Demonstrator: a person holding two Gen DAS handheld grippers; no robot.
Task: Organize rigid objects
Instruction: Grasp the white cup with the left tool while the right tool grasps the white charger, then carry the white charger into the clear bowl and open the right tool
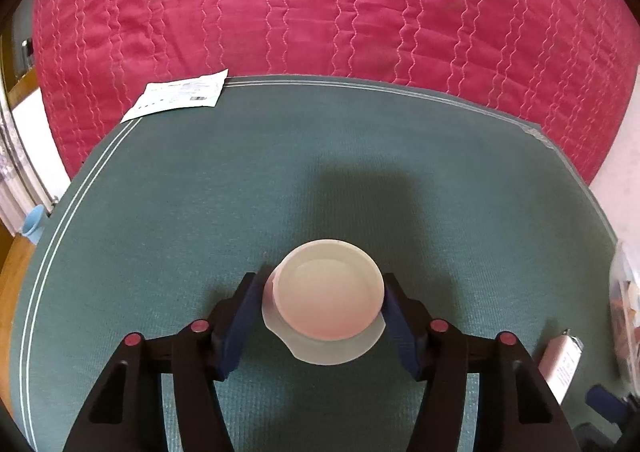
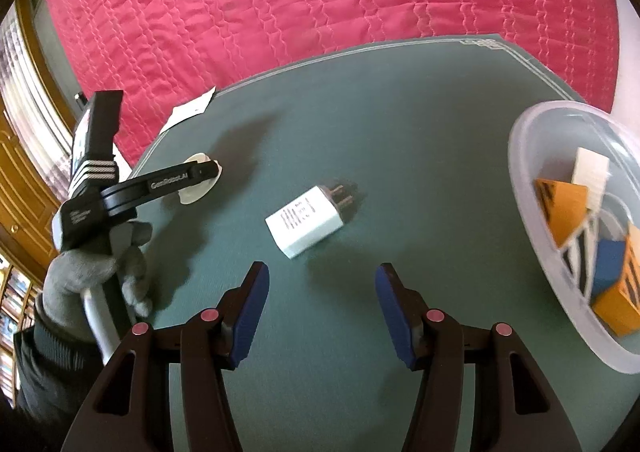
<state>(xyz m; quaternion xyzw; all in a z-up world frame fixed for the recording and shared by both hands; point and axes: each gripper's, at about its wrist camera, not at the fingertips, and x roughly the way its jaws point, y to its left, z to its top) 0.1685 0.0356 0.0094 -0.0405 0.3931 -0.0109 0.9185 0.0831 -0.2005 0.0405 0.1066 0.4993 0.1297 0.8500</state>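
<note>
I see the green mat point(image 2: 400, 140) as my landmark: the clear tub point(image 2: 528, 172) of boxes sits at its right edge. Mid-mat lies the white charger point(image 2: 306, 222), just ahead of my right gripper point(image 2: 322, 288), spread wide. My left gripper point(image 1: 320, 302) clamps the white cup point(image 1: 330, 290), near the mat's left side.

The left gripper point(image 1: 324, 306) has its blue fingers point(image 1: 240, 320) closed against a white round lid point(image 1: 330, 292) over the green table point(image 1: 280, 180). A white charger point(image 1: 560, 364) lies at right, a paper sheet point(image 1: 180, 94) far left.
</note>
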